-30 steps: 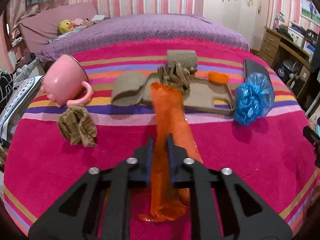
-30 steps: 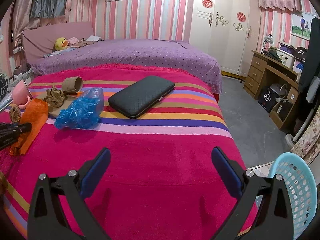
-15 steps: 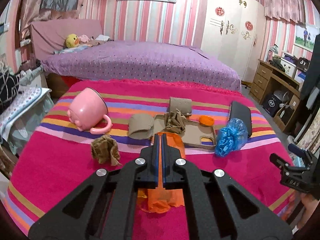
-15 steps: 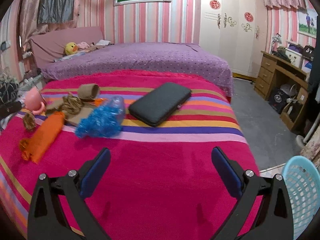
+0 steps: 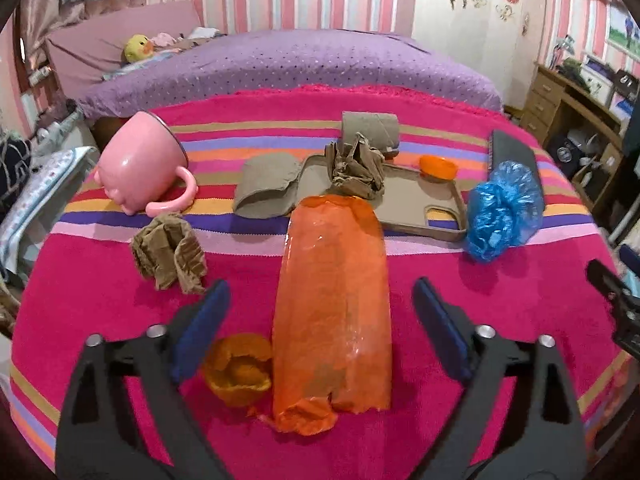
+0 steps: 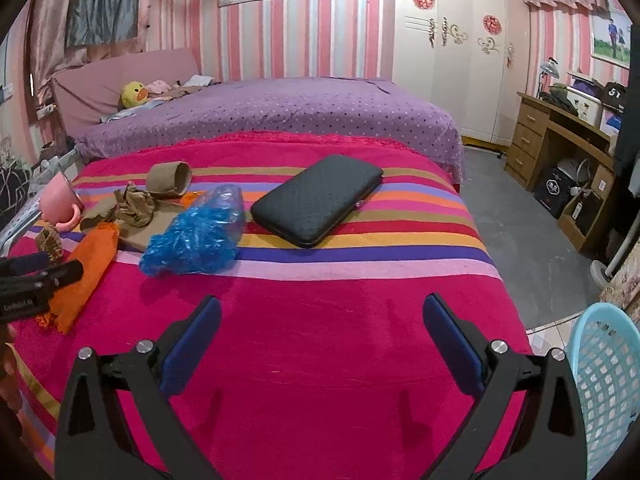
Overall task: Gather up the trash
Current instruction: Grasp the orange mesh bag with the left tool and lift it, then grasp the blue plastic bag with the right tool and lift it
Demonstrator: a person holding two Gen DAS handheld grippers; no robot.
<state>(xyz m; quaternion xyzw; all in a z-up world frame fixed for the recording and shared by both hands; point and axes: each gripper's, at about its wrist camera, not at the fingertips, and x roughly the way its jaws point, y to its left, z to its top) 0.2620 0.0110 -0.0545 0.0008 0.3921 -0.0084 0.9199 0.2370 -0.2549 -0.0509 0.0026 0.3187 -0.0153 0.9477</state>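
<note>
Left wrist view takes in the trash spread over the striped bed cover [image 5: 500,292], read from the left: a pink mug [image 5: 138,168] tipped on its side, a crumpled brown paper wad [image 5: 170,254] just in front of it, a flattened cardboard piece [image 5: 268,190], a tan phone case [image 5: 420,208] with a second brown paper wad [image 5: 358,170] lying on it, a cardboard tube [image 5: 370,130] behind that, a small orange cap [image 5: 438,167], and at the far right a crumpled blue plastic bag [image 5: 504,210]. Nearest the camera lies the long orange wrapper [image 5: 334,312], with a small crumpled orange scrap [image 5: 238,368] touching its left edge. The left tongs [image 5: 320,308] stand wide apart, 1 finger on each side of the wrapper and gripping nothing, so the step in hand looks like the grasp of this first piece. Next, I judge, the tongs need to drop lower and close across the wrapper's width; it is thin and slack, so it will likely fold rather than lift flat. Right wrist view shows the right tongs [image 6: 320,340] also spread and empty over bare cover, a black wallet [image 6: 318,200] beyond them, and the light blue basket [image 6: 604,380] on the floor at the far right, the probable place for the trash.
</note>
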